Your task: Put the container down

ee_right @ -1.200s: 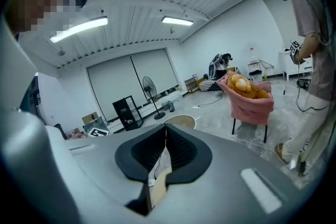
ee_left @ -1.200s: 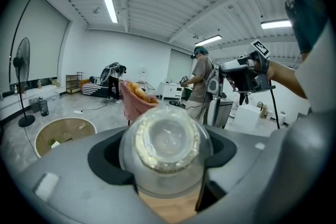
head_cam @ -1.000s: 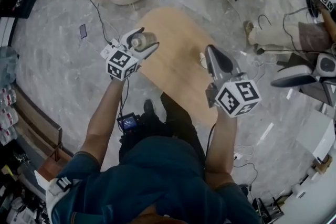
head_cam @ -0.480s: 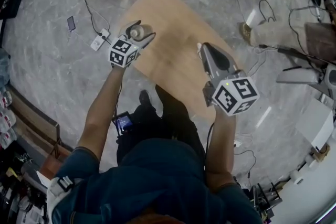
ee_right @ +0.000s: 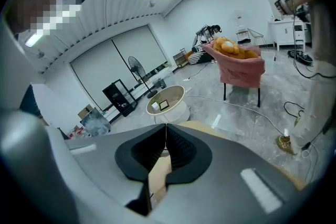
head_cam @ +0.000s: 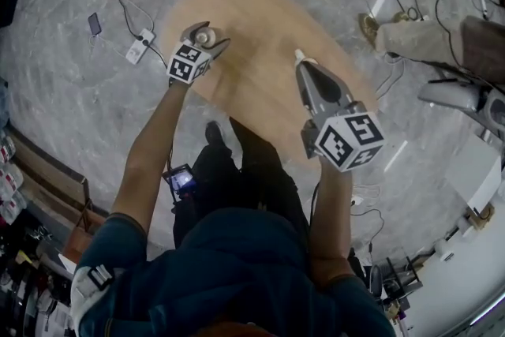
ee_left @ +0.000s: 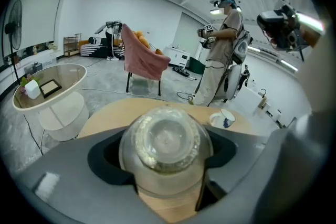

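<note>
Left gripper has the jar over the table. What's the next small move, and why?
Probably lower the left gripper until the jar rests on the table, then open. Its jaws clamp the jar, wood shows under it, and contact isn't evident yet.

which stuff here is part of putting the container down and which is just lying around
Job: clear round container, left hand-held gripper, oval wooden table.
Lying about: small white cup, round white side table, pink-draped chair.
</note>
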### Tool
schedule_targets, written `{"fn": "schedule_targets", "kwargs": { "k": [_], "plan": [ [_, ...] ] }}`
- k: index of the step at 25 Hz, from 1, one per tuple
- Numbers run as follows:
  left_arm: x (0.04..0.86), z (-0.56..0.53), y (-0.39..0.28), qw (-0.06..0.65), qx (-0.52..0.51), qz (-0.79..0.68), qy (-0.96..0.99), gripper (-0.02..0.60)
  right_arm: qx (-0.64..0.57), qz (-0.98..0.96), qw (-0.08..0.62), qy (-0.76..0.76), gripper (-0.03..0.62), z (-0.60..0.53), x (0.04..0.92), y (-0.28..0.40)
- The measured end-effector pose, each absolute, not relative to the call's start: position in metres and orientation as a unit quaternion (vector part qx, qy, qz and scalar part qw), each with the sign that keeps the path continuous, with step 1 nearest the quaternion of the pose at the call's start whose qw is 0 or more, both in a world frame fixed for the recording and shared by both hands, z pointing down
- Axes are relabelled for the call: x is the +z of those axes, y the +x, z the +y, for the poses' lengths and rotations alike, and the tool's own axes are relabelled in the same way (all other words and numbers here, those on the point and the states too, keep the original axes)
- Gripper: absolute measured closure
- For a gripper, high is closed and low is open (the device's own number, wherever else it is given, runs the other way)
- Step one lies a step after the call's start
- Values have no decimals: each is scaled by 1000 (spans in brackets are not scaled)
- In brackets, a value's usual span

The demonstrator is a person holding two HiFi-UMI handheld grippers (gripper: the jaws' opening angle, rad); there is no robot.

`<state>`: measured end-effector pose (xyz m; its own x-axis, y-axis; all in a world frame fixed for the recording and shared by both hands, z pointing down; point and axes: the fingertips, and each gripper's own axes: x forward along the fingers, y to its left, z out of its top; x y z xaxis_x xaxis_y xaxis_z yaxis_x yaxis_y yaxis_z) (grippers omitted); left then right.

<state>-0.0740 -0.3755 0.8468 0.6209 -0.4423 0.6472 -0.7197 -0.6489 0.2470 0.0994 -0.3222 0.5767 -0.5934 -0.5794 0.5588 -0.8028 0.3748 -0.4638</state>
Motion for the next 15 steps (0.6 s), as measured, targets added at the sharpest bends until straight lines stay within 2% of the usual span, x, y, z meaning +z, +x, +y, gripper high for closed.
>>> {"fn": "schedule_targets", "kwargs": {
  "k": [15],
  "plan": [
    [947, -363, -67, 266, 364, -312, 836, 245, 402, -792, 169, 427, 583, -312, 626, 114]
  ]
}}
